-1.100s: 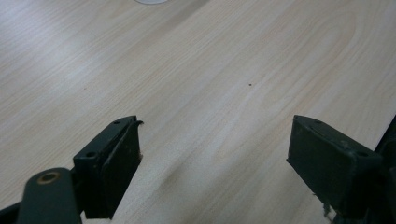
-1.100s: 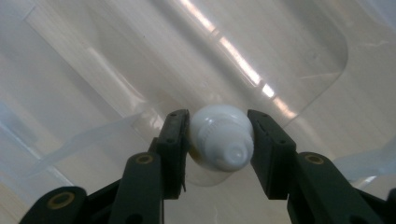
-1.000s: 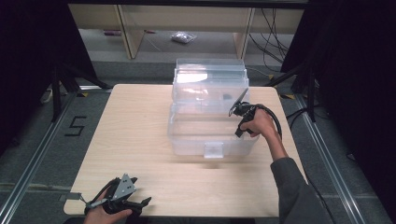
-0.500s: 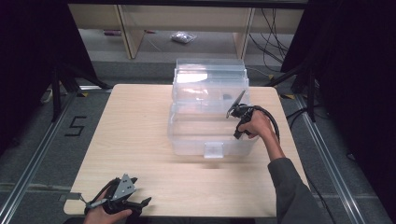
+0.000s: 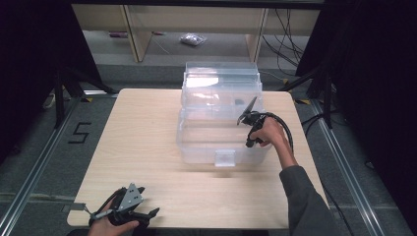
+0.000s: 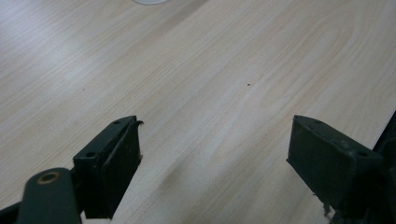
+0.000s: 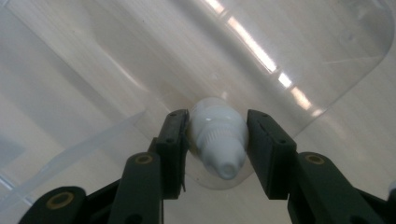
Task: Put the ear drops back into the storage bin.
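On the floor left of the worktop [image 5: 147, 132], a taped "5" [image 5: 80, 132] is showing; the clear plastic box [image 5: 220, 118] is standing mid-worktop, its contents too faint to tell; the right gripper [image 7: 218, 135] is reaching over the box's right side, its jaws clamping a small white bottle [image 7: 218, 137], cap toward the camera; the left gripper [image 5: 129, 209] is resting at the near edge, jaws spread wide and gripping nothing.

Left tongs [image 5: 147, 214] low, jaws wide apart, right tongs [image 7: 217, 140] raised, jaws clamped.
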`<state>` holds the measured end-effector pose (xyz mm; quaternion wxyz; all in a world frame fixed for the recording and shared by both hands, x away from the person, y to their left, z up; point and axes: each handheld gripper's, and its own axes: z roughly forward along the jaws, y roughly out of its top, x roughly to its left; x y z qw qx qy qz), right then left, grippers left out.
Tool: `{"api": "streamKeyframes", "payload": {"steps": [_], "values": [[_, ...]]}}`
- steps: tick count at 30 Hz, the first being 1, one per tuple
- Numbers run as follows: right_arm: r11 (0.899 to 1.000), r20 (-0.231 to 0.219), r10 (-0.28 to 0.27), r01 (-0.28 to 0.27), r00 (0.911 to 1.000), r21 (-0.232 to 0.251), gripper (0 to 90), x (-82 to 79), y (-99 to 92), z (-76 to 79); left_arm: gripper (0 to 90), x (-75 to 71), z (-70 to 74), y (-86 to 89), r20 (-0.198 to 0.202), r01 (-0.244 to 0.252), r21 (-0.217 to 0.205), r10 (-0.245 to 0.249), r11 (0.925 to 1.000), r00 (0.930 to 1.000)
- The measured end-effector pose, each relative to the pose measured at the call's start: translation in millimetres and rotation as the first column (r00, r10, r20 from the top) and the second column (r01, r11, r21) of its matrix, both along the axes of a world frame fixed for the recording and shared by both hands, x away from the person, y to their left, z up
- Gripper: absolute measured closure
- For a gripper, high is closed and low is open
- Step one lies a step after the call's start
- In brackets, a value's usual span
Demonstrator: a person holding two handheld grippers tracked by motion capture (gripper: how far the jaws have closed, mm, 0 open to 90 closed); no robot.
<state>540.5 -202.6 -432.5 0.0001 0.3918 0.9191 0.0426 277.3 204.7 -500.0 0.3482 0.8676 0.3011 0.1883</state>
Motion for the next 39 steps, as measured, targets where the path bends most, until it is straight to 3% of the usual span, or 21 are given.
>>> {"api": "streamKeyframes", "payload": {"steps": [1,2,5,6,7,10,11,13,14,16,18,19,20,27,39], "values": [[1.0,-0.005,-0.028,0.028,0.9996,0.003,59.8,-2.1,2.1,1.5,16.5,0.0,0.0,0.0,0.0,0.0,0.0,0.0,1.0,1.0],[1.0,0.004,-0.005,0.005,1.0,-0.001,59.6,-0.9,0.3,0.9,16.5,0.1,0.0,0.1,0.0,0.0,0.0,0.0,1.0,1.0],[1.0,-0.003,-0.012,0.012,0.9999,0.025,56.1,-3.2,2.0,5.2,16.5,0.1,0.0,0.0,0.0,-0.002,0.0,0.002,1.0,1.0],[0.998,-0.013,-0.046,0.047,0.9989,0.033,55.4,-5.0,4.4,7.7,16.5,0.1,-0.1,-0.1,-0.001,-0.002,-0.001,0.002,1.0,1.0],[0.999,0.011,-0.028,0.028,0.9995,0.032,53.3,-4.8,2.6,9.1,16.5,0.2,-0.1,-0.1,-0.001,-0.002,0.0,0.002,1.0,1.0],[0.998,0.025,-0.043,0.041,0.9988,0.046,49.9,-6.4,1.5,16.2,16.5,0.1,0.0,0.0,-0.001,-0.002,-0.001,0.002,1.0,1.0],[0.998,0.04,-0.02,0.017,0.999,0.053,46.8,-6.2,0.2,18.7,16.5,0.2,0.0,0.0,-0.001,-0.003,-0.001,0.003,1.0,1.0],[0.997,0.052,-0.026,0.022,0.9983,0.078,44.8,-7.0,-1.2,22.6,16.5,0.1,-0.4,-0.4,-0.001,-0.007,-0.008,0.007,0.9999,1.0],[0.996,0.056,-0.054,0.05,0.997,0.08,44.5,-9.0,-0.1,26.3,16.5,0.0,-0.4,-0.5,-0.001,-0.008,-0.008,0.008,0.9999,1.0],[0.996,0.074,-0.027,0.02,0.9969,0.092,40.8,-9.4,-1.5,30.2,16.5,0.0,-0.4,-0.6,-0.001,-0.006,-0.01,0.006,0.9999,1.0],[0.993,0.084,-0.043,0.034,0.9956,0.109,38.6,-11.9,-1.3,34.1,16.5,0.1,-0.4,-0.3,0.0,-0.009,-0.01,0.009,0.9999,1.0],[0.993,0.119,-0.032,0.018,0.9924,0.118,38.4,-13.2,-2.2,36.7,16.5,0.1,-0.3,-0.3,0.001,-0.01,-0.011,0.01,0.9999,1.0],[0.992,0.111,-0.049,0.035,0.9926,0.124,38.5,-15.1,-1.0,38.8,16.5,0.4,0.0,0.1,0.001,-0.006,-0.003,0.006,1.0,1.0],[0.99,0.147,-0.038,0.017,0.9885,0.143,34.3,-22.0,-2.2,49.6,16.5,0.2,-0.4,-0.3,0.0,-0.01,-0.008,0.01,0.9999,1.0],[0.981,0.179,-0.055,0.02,0.9823,0.193,30.6,-32.4,-2.2,55.0,16.5,0.2,-0.2,-0.1,0.001,-0.009,-0.009,0.009,0.9999,1.0]]}}
